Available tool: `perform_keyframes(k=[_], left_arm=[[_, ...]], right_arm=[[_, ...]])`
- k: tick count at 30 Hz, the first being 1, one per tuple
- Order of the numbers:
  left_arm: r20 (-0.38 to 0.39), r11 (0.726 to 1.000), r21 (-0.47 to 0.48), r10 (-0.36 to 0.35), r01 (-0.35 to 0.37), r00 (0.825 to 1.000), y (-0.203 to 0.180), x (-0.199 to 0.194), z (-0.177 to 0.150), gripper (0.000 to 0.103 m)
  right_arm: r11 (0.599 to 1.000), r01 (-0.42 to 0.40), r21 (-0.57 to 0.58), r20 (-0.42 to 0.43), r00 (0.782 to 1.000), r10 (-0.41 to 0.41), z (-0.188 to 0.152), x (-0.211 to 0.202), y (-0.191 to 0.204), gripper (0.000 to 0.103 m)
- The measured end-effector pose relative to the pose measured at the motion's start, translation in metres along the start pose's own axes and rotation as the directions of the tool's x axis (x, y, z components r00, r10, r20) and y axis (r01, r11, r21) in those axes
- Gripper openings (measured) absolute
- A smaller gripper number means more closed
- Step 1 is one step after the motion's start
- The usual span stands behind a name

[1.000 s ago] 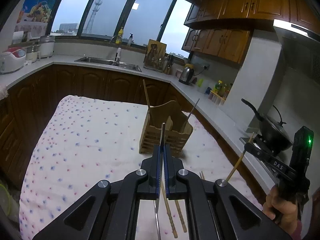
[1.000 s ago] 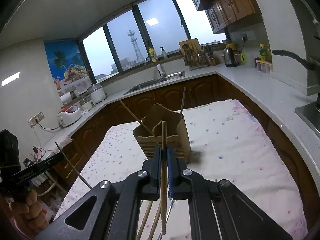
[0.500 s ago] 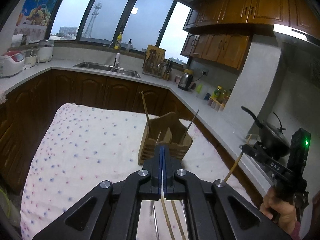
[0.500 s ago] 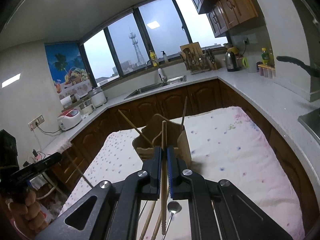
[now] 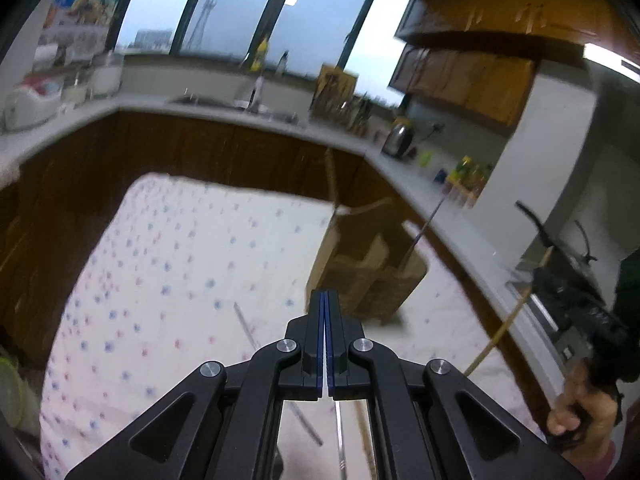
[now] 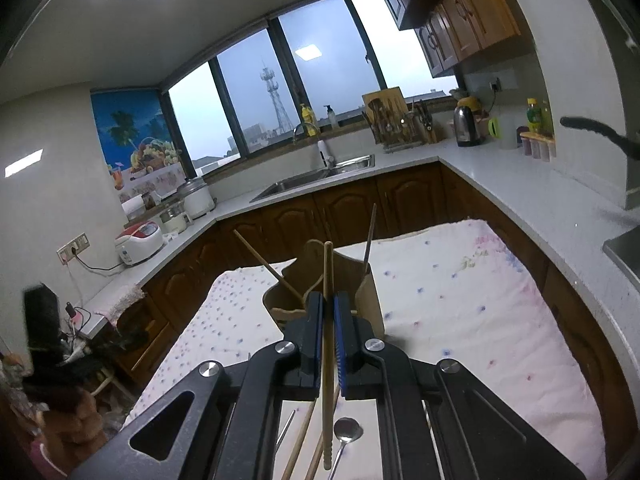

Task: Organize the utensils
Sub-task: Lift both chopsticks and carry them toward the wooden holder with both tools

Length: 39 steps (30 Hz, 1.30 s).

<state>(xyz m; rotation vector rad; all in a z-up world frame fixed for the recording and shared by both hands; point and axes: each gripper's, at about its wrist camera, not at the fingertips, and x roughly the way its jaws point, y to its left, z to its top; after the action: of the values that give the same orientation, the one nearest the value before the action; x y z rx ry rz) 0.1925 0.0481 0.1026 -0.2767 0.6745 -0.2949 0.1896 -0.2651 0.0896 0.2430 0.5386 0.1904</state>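
A wooden utensil holder stands on the dotted cloth with a wooden chopstick and a metal stick in it. My left gripper is shut with nothing between its pads. A metal chopstick lies on the cloth to its left. My right gripper is shut on a wooden chopstick, held upright in front of the holder. It shows in the left wrist view at the right. A spoon and more chopsticks lie under my right gripper.
The table with the white dotted cloth is ringed by kitchen counters with a sink, a kettle and rice cookers. A black pan sits on the stove at the right.
My left gripper closed fully and let go of the metal chopstick, which now lies on the cloth. The left view swung left and is blurred. My right gripper still holds its chopstick.
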Motion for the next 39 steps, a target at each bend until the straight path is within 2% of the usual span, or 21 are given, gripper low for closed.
perform_keyframes(k=[4,8,11,13,20,22,26,32,34,36,39], left_arm=[[-0.123,1.000,0.010,-0.016,0.018,0.992,0.000,0.039,-0.009,0.000],[-0.265,0.995,0.081,-0.036,0.059,0.964,-0.021,0.085,-0.027,0.003],[-0.352,0.989,0.132,-0.013,0.063,0.936,-0.034,0.120,-0.040,0.014],[-0.386,0.987,0.151,0.004,0.059,0.922,-0.038,0.141,-0.044,0.019],[-0.472,0.978,0.207,0.073,0.030,0.879,-0.049,0.194,-0.058,0.019],[-0.493,0.975,0.223,0.095,0.019,0.865,-0.051,0.208,-0.061,0.016],[-0.466,0.959,0.284,0.149,-0.012,0.872,-0.058,0.219,-0.069,0.006],[-0.449,0.953,0.302,0.153,-0.012,0.880,-0.060,0.228,-0.075,0.003],[-0.450,0.961,0.277,0.140,-0.011,0.882,-0.059,0.228,-0.076,0.003],[-0.434,0.969,0.246,0.114,-0.004,0.894,-0.057,0.211,-0.075,0.003],[-0.382,0.982,0.186,0.058,0.016,0.922,-0.054,0.184,-0.065,0.003]], right_arm=[[1.000,-0.002,0.013,-0.008,1.000,0.002,-0.004,-0.001,-0.004,0.006],[0.999,-0.006,0.036,-0.016,1.000,0.006,-0.008,-0.003,-0.011,0.006],[0.999,0.000,0.046,-0.023,1.000,0.002,-0.011,-0.004,-0.017,0.006],[0.999,0.004,0.052,-0.027,1.000,-0.003,-0.014,-0.004,-0.020,0.006],[0.996,0.015,0.082,-0.033,0.999,-0.012,-0.019,-0.005,-0.033,0.006],[0.996,0.014,0.088,-0.034,0.999,-0.011,-0.020,-0.005,-0.035,0.006],[0.996,0.008,0.088,-0.036,0.999,-0.005,-0.021,-0.006,-0.036,0.006],[0.996,0.000,0.087,-0.040,0.999,0.003,-0.026,-0.007,-0.031,0.006],[0.996,-0.002,0.085,-0.038,0.999,0.006,-0.026,-0.010,-0.029,0.006],[0.997,-0.001,0.079,-0.033,0.999,0.004,-0.025,-0.014,-0.028,0.006],[0.997,-0.004,0.075,-0.022,1.000,0.006,-0.023,-0.019,-0.026,0.006]])
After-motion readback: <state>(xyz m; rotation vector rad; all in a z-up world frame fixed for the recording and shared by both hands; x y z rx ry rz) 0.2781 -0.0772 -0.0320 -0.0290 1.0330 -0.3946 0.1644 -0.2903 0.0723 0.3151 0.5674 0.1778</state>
